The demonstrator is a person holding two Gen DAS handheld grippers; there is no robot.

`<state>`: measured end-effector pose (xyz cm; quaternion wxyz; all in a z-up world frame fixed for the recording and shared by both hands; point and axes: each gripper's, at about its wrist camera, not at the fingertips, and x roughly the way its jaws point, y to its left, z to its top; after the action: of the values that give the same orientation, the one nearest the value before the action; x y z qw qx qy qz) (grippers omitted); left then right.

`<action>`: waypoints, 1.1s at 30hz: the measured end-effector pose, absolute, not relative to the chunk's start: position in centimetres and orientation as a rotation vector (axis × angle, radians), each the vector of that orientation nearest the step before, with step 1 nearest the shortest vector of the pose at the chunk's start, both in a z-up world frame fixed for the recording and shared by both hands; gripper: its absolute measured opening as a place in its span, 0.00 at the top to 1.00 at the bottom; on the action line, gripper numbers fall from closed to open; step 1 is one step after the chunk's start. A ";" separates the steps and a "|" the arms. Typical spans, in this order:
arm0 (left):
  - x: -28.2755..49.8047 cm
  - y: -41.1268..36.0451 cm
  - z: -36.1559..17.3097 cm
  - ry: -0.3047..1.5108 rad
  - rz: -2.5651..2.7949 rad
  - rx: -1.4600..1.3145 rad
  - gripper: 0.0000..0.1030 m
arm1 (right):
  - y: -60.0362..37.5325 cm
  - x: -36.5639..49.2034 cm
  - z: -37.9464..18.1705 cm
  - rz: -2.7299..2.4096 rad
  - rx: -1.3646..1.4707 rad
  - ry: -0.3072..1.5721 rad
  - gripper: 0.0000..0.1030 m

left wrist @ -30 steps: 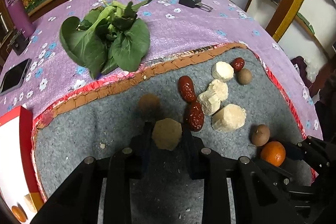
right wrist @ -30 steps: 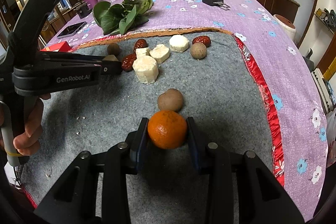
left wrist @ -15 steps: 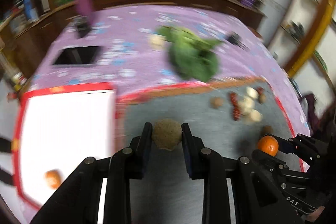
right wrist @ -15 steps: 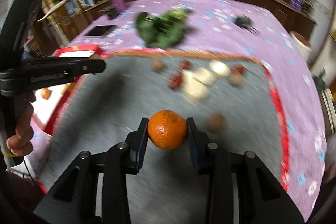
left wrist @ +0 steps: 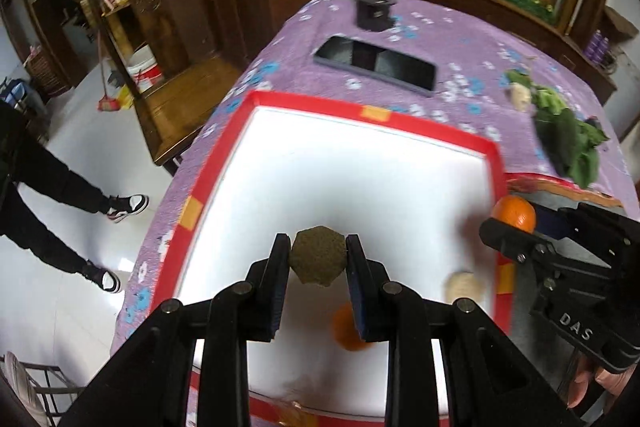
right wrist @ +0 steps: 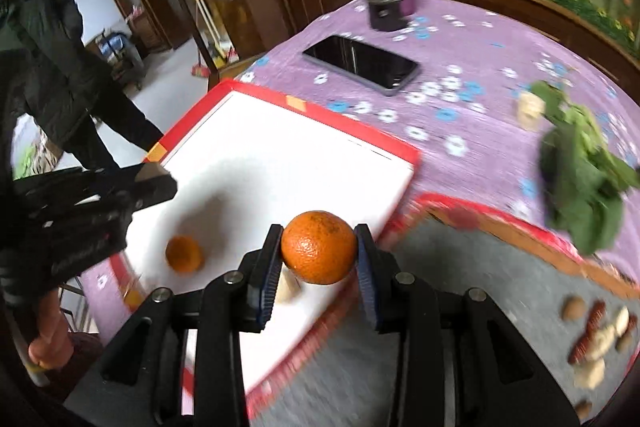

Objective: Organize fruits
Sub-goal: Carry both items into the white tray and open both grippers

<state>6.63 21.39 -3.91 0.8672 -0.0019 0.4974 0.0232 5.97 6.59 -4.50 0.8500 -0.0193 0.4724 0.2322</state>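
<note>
L gripper (left wrist: 318,263) pinches a brown fruit (left wrist: 317,255), R gripper (right wrist: 318,261) an orange (right wrist: 319,247); lower both over the tray (left wrist: 320,115) below, then let go.

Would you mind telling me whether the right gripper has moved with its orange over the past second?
Yes. The right gripper, shut on the orange, has swung left from the grey mat to the edge of the red-rimmed white tray.

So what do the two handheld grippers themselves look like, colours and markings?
Both are matte black plastic frames with silver bolt heads and blue-edged ribbed finger pads. The left gripper and the right gripper share that build. From the left wrist view, the right one's body carries white "DAS" lettering. No cables are visible.
</note>
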 end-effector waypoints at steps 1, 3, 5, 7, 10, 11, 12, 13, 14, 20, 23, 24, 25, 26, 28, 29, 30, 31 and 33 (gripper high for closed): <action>6.8 21.8 -4.3 1.043 0.049 -0.011 0.74 | 7.4 6.6 -5.0 0.488 -0.045 1.008 0.64; 7.3 22.2 -5.1 1.057 0.052 -0.024 0.74 | 8.5 7.3 -5.6 0.483 -0.058 1.021 0.64; 7.4 22.7 -5.7 1.067 0.055 -0.029 0.74 | 9.2 7.8 -6.1 0.478 -0.077 1.037 0.64; 7.7 22.9 -6.3 1.078 0.060 -0.034 0.74 | 9.6 8.2 -6.5 0.469 -0.087 1.046 0.64; 7.8 22.9 -6.8 1.081 0.056 -0.028 0.74 | 9.9 8.9 -7.4 0.461 -0.096 1.065 0.64; 7.8 22.9 -6.8 1.082 0.056 -0.026 0.74 | 9.9 8.9 -7.7 0.454 -0.098 1.070 0.64; 7.9 22.9 -7.0 1.086 0.056 -0.025 0.74 | 9.8 9.0 -7.9 0.451 -0.097 1.074 0.64; 7.9 22.8 -7.2 1.089 0.054 -0.026 0.74 | 9.8 9.1 -8.1 0.449 -0.096 1.080 0.63; 7.8 22.8 -7.3 1.089 0.055 -0.025 0.74 | 9.7 9.2 -8.4 0.443 -0.099 1.090 0.63; 7.7 22.8 -8.1 1.101 0.063 -0.023 0.74 | 9.9 9.3 -8.7 0.431 -0.113 1.086 0.64; 7.6 22.7 -8.2 1.094 0.068 -0.012 0.74 | 10.1 9.4 -8.7 0.425 -0.121 1.085 0.63; 7.6 22.7 -8.3 1.092 0.068 -0.008 0.74 | 10.1 9.4 -8.8 0.423 -0.127 1.082 0.63; 7.5 22.6 -8.3 1.090 0.070 -0.001 0.73 | 10.1 9.4 -8.8 0.422 -0.129 1.081 0.63; 7.5 22.6 -8.3 1.089 0.071 0.004 0.71 | 10.1 9.4 -8.8 0.422 -0.127 1.080 0.63; 7.5 22.6 -8.3 1.091 0.068 0.004 0.57 | 10.1 9.4 -8.8 0.425 -0.120 1.082 0.51; 7.5 22.7 -8.2 1.092 0.064 -0.003 0.48 | 10.1 9.5 -8.8 0.418 -0.122 1.087 0.42; 7.4 22.7 -8.1 1.084 0.068 -0.003 0.47 | 10.1 9.4 -8.7 0.428 -0.116 1.083 0.41; 7.2 22.6 -7.8 1.068 0.073 0.007 0.47 | 10.1 9.3 -8.6 0.428 -0.116 1.079 0.39; 6.8 22.2 -7.0 1.046 0.063 0.024 0.47 | 10.0 8.9 -8.2 0.430 -0.118 1.065 0.38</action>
<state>6.83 22.24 -7.03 0.8657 0.0116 0.4995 0.0302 8.92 10.02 -8.17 0.8381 -0.0556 0.5032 0.2033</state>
